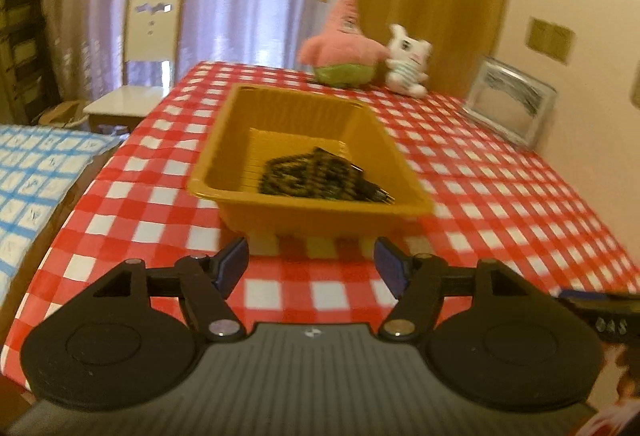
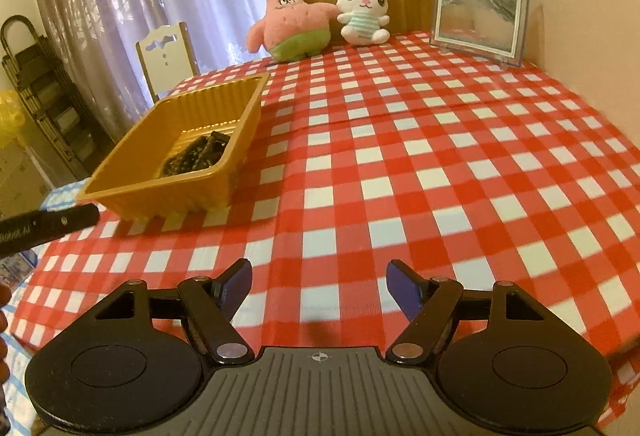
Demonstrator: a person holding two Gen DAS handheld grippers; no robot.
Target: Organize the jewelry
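Note:
A golden plastic tray (image 1: 236, 192) stands on the red-and-white checked tablecloth (image 1: 500, 196). Dark beaded jewelry (image 1: 320, 176) lies in a heap inside it. My left gripper (image 1: 312, 264) is open and empty, just in front of the tray's near wall. In the right wrist view the tray (image 2: 120, 192) is at the left with the jewelry (image 2: 196, 154) in its near end. My right gripper (image 2: 319, 286) is open and empty over the bare cloth (image 2: 440, 156), to the right of the tray and nearer than it.
A pink star plush (image 2: 290, 24), a white bunny plush (image 2: 362, 10) and a framed picture (image 2: 478, 16) stand at the table's far edge. A white chair (image 1: 140, 76) is beyond the left side. A blue checked cloth (image 1: 36, 172) lies left of the table.

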